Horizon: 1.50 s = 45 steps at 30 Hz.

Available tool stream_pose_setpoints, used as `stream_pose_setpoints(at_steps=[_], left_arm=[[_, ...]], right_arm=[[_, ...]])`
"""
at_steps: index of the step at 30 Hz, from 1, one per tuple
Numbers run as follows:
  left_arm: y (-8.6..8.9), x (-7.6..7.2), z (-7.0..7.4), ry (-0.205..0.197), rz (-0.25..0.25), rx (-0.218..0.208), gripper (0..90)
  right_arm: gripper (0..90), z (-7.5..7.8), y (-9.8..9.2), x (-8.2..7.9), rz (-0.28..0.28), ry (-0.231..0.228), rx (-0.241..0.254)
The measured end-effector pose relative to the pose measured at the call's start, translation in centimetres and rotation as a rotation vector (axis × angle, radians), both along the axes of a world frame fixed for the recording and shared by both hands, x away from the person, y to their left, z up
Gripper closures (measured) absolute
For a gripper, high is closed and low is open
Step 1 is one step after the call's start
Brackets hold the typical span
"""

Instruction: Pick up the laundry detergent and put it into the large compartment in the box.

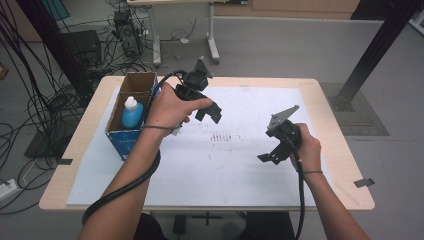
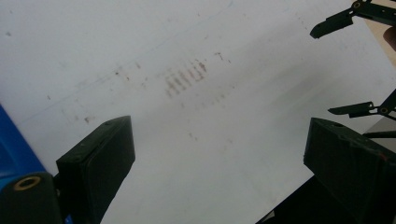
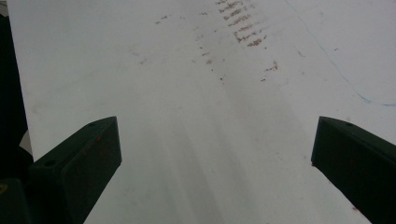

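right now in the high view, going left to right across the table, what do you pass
cardboard box holding the blue bottle → left gripper → smudge marks on the white sheet → right gripper

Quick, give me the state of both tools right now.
Left tool: open, holding nothing, above the white sheet.
Right tool: open, holding nothing, above the same sheet.
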<state>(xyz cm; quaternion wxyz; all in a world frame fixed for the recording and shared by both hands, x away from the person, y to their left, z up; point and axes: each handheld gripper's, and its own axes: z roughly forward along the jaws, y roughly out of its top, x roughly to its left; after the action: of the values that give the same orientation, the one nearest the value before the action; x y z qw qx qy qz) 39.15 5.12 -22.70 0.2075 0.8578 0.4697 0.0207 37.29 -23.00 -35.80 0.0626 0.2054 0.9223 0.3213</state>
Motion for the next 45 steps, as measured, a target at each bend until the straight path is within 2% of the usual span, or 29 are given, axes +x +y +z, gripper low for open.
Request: stream_pose_setpoints(at_steps=[10, 23, 45], left_arm=[[-0.1, 0.0, -2.6, 0.043, 0.000, -0.008, 9.3], [-0.1, -0.5, -3.1, 0.054, 0.003, -0.023, 9.4], [0.4, -0.4, -3.8, 0.063, 0.022, -0.037, 9.6]], right_arm=[[1.4, 0.1, -0.1, 0.1, -0.003, -0.002, 0.001], [1.4, 1.2, -0.3, -0.4, -0.017, -0.013, 0.000], [1.4, 0.7, -0.6, -0.3, -0.017, -0.010, 0.000]])
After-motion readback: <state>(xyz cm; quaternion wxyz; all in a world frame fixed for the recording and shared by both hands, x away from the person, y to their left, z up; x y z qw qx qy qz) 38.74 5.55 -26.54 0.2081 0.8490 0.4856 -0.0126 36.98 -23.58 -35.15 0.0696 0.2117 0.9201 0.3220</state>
